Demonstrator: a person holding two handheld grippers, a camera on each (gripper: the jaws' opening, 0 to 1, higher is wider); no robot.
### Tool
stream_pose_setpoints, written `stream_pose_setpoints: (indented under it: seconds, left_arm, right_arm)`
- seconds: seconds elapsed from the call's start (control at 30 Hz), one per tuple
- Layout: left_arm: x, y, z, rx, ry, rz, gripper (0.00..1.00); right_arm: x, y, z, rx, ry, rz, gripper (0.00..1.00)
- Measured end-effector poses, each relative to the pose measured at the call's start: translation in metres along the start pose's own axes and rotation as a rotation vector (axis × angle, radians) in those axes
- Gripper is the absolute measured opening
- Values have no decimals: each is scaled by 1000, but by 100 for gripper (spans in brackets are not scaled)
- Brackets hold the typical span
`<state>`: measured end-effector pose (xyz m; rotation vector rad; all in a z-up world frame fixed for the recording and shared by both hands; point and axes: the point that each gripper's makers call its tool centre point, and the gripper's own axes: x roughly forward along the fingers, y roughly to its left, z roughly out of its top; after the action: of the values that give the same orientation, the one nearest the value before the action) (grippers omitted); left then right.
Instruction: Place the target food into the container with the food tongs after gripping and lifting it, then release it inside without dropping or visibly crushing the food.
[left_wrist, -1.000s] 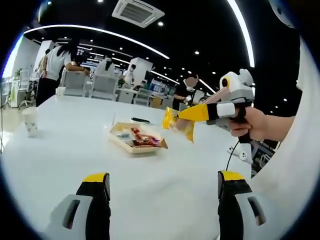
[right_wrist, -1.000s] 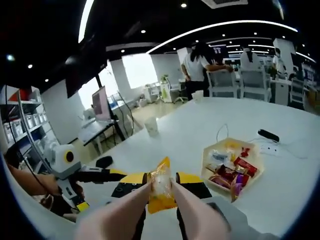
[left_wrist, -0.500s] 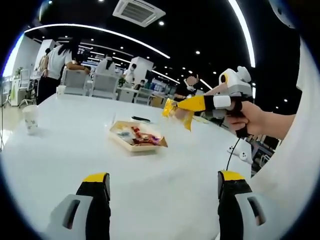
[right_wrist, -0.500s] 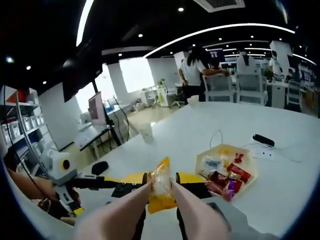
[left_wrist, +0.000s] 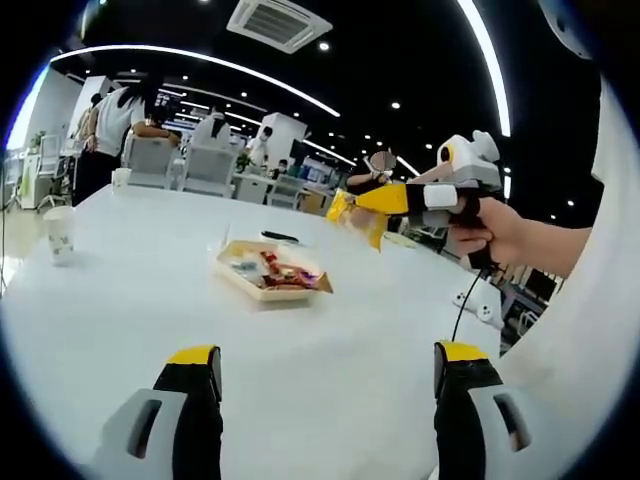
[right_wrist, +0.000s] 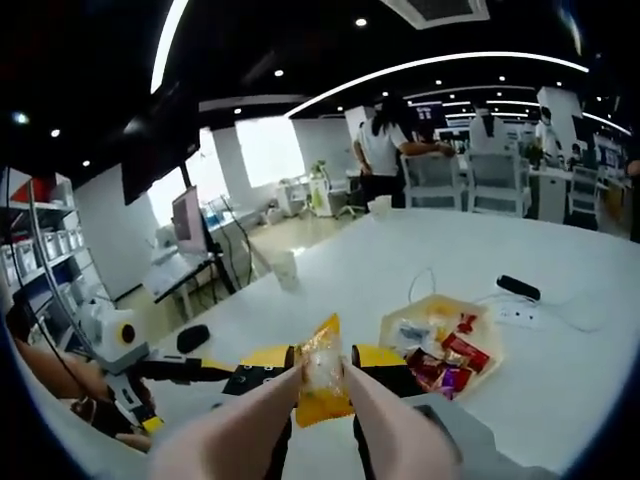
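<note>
Overhead, right tool (right_wrist: 322, 372) clamping yellow snack packet (right_wrist: 320, 385) above tray (right_wrist: 436, 316).

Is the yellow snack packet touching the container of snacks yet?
Apart. In the left gripper view the yellow snack packet, held in the tongs, hangs above the container.

The snack packet (right_wrist: 322, 375) is yellow-orange with a clear, pale upper part. The tongs (right_wrist: 300, 410) are pale pink. The right claw (right_wrist: 322, 368) has yellow tips on black. The container (right_wrist: 440, 340) is pale yellow, holding red, purple and white wrappers. The table (left_wrist: 120, 290) is white. The paper cup (left_wrist: 60, 235) on it is white too.
</note>
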<state>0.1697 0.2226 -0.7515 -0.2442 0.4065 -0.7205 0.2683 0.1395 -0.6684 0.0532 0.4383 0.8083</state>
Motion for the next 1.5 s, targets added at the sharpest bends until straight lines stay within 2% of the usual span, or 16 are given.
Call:
stream_pose_setpoints:
  seconds: [0.23,0.33,0.43,0.6,0.9,1.3,1.5]
  left_arm:
    - [-1,1,1,-8,-7,1,87]
    - [-3,3,15,-77,-78,-2,86]
    - [-5,7,17,-86,-91,6,85]
    - [-5,10,6,-88,-62,17,84]
    - [-5,2,-7,-84,-17,-9,85]
    - [3,-6,-6,-107,-30,-30,88]
    - [4,-2,7,-134,-63,-37,91]
  right_arm:
    - [1,-1,5,-6,-7,-3,22]
    - [1,-3,6,-12,-6,-7,22]
    - [0,-7,8,-12,-7,-16,22]
    - [0,-10,13,-13,-15,-24,22]
    - [5,-15,19,2,-32,-28,22]
    - [9,-25,33,-15,-47,-35,22]
    - [12,-26,41,-21,-73,-33,22]
